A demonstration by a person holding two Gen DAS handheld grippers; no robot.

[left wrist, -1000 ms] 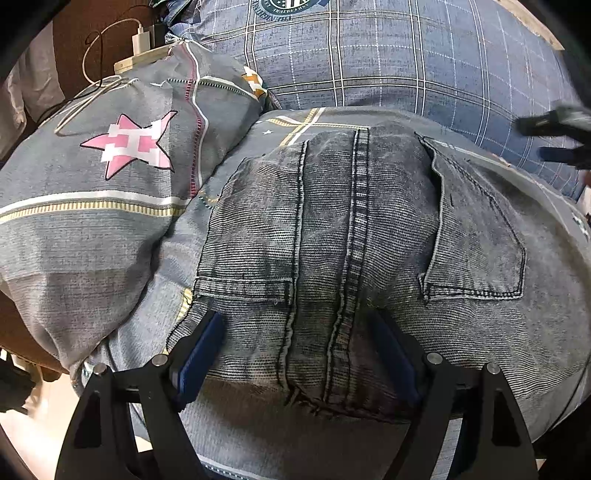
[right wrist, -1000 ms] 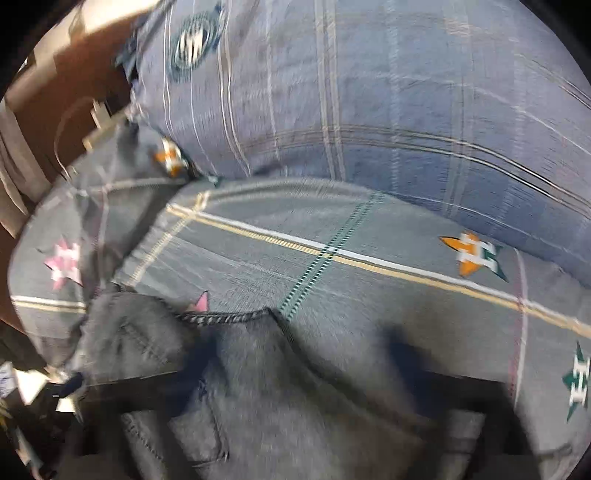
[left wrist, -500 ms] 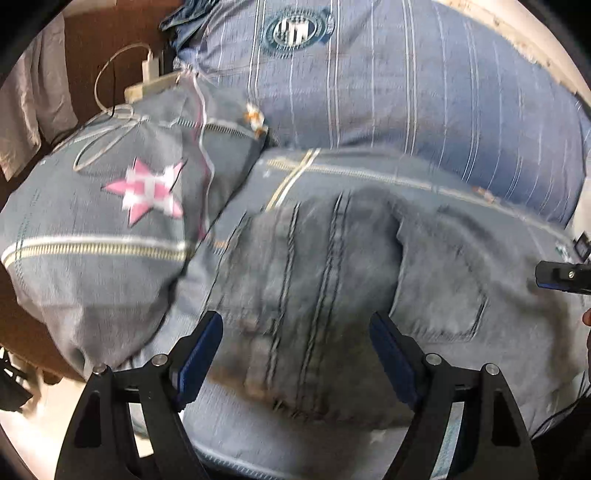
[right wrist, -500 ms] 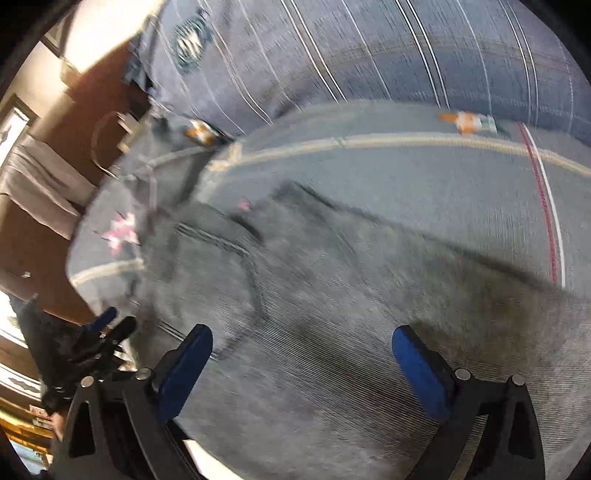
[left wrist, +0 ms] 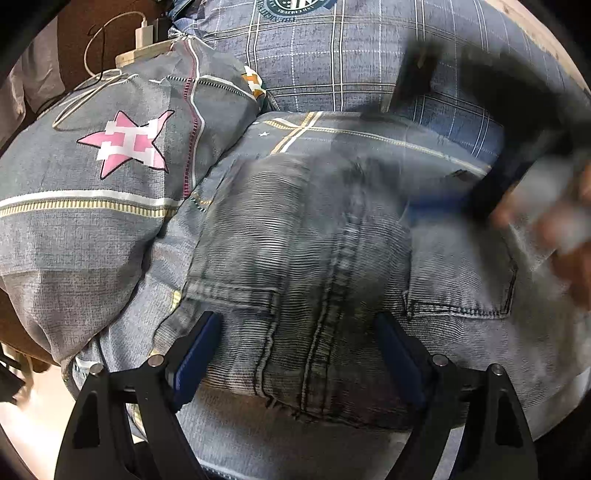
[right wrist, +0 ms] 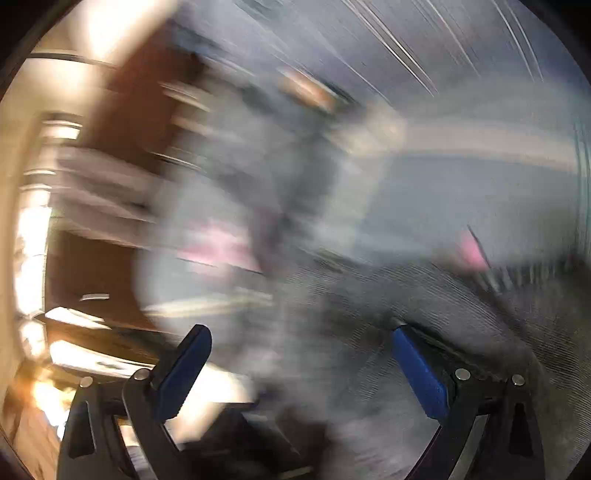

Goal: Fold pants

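Observation:
Grey-blue jeans point(left wrist: 332, 266) lie folded on the bed, back pockets and centre seam up. My left gripper point(left wrist: 295, 354) is open, its blue pads either side of the seam near the jeans' near edge, holding nothing. My right gripper point(right wrist: 299, 365) is open and empty over the jeans point(right wrist: 461, 332); its view is heavily motion-blurred. In the left wrist view the right gripper point(left wrist: 461, 177) appears as a dark blur with a hand at the upper right, above the jeans' right pocket.
A grey pillow with a pink star point(left wrist: 125, 144) lies left of the jeans. A blue plaid pillow point(left wrist: 332, 48) sits behind. A charger and white cable point(left wrist: 140, 33) rest by the brown headboard. The bed's edge is near the bottom left.
The right gripper swung fast across to the left over the jeans, blurring its view. The left gripper dipped closer to the jeans again, still open.

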